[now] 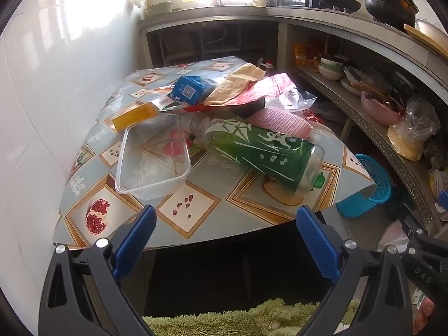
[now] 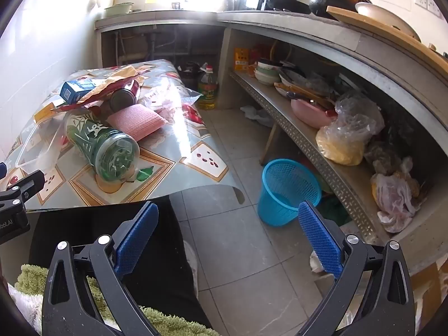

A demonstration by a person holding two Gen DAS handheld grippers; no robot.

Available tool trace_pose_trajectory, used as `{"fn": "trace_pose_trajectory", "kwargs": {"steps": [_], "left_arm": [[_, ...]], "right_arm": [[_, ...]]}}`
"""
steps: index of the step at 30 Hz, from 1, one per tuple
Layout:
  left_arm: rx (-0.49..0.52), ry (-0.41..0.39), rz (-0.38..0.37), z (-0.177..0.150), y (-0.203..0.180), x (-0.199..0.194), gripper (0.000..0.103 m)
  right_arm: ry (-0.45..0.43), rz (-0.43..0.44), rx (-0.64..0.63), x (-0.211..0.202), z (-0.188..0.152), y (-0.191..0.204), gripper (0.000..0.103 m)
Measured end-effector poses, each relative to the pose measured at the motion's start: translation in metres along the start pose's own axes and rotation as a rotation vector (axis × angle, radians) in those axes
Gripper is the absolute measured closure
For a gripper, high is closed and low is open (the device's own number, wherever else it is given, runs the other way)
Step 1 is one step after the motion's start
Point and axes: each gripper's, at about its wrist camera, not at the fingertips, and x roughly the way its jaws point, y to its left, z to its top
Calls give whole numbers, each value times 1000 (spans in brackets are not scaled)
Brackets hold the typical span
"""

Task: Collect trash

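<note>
Left wrist view: left tool (image 1: pixel 225 224), blue pads spread wide, nothing between, short of the near edge of the surface with pomegranate-print oilcloth (image 1: pixel 193 218). Trash heaped there: clear rectangular plastic tub (image 1: pixel 151 156), green-labelled clear plastic bottle lying on its side (image 1: pixel 266 154), pink knitted sponge cloth (image 1: pixel 282 121), blue carton (image 1: pixel 190 88), yellow flat box (image 1: pixel 134 116).

Right wrist view: right tool (image 2: pixel 228 225), likewise spread and empty, above grey floor tiles; blue mesh plastic wastebasket (image 2: pixel 288 190) on the floor beside the surface.

Risk, judged: bottle round, near the edge; a nudge could roll it off. Tub thin; likely to flex or slip under a pinch.
</note>
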Motion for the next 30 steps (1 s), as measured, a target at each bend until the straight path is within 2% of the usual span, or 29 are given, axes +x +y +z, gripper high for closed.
{"fn": "trace_pose_trajectory", "kwargs": {"steps": [30], "left_arm": [[-14, 2, 5, 0, 4, 4, 5]], "right_arm": [[-2, -5, -5, 0, 1, 2, 6]]}}
